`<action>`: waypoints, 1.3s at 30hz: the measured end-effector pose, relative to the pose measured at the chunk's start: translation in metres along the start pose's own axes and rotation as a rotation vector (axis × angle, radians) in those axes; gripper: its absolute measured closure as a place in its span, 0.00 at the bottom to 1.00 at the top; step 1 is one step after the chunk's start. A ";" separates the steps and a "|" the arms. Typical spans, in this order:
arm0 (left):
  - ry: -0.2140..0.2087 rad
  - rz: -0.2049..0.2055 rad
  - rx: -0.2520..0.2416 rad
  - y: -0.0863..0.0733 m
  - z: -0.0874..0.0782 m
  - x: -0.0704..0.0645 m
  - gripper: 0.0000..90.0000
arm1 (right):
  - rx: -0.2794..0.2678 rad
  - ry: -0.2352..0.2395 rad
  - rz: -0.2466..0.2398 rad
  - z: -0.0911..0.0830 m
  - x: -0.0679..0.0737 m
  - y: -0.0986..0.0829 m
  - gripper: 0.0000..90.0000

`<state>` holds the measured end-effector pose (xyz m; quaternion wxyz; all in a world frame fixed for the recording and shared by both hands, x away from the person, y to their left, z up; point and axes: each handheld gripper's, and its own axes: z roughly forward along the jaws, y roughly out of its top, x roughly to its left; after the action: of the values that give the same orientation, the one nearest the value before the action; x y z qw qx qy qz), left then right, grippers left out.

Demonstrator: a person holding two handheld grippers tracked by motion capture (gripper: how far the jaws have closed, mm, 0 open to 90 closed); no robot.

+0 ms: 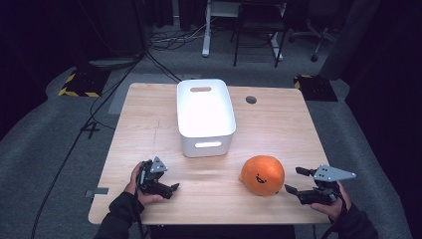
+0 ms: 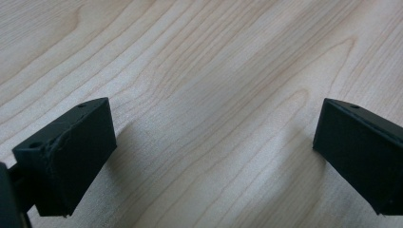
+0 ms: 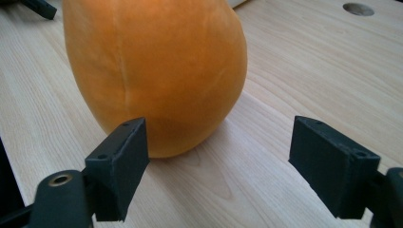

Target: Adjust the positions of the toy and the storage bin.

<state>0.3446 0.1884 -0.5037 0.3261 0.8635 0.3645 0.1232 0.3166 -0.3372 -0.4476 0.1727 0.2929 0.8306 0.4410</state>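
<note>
Pale wooden desk point(image 1: 149, 124), two hand-held grippers low at its near edge.

Nearest us, our left hand-held gripper point(image 1: 160, 183) gapes wide over bare wood; our right hand-held gripper point(image 1: 293, 180), equally wide and empty, sits just beside the orange plush pumpkin point(image 1: 262, 175), not touching. Farther back a white bin point(image 1: 205, 117) stands mid-desk, apart from everything.

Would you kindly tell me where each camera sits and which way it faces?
High view: above the person's side, looking forward and down on the wooden table, white plastic bin, both hands.
Left gripper view: on the left gripper, facing bare wood between open jaws.
Right gripper view: on the right gripper, facing the orange plush ball, shared with the high view.
</note>
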 end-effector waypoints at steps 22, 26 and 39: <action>-0.001 -0.001 -0.001 0.000 0.000 0.000 0.01 | -0.052 0.050 -0.058 0.006 0.023 0.030 0.21; -0.001 -0.001 -0.001 0.000 0.000 0.000 0.01 | -0.060 0.046 -0.049 0.009 0.025 0.035 0.21; -0.001 -0.001 -0.001 0.000 0.000 0.000 0.01 | -0.019 0.069 -0.033 0.033 0.023 0.042 0.14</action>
<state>0.3446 0.1884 -0.5038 0.3267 0.8633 0.3645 0.1230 0.3309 -0.2831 -0.4309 0.1542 0.2622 0.8366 0.4557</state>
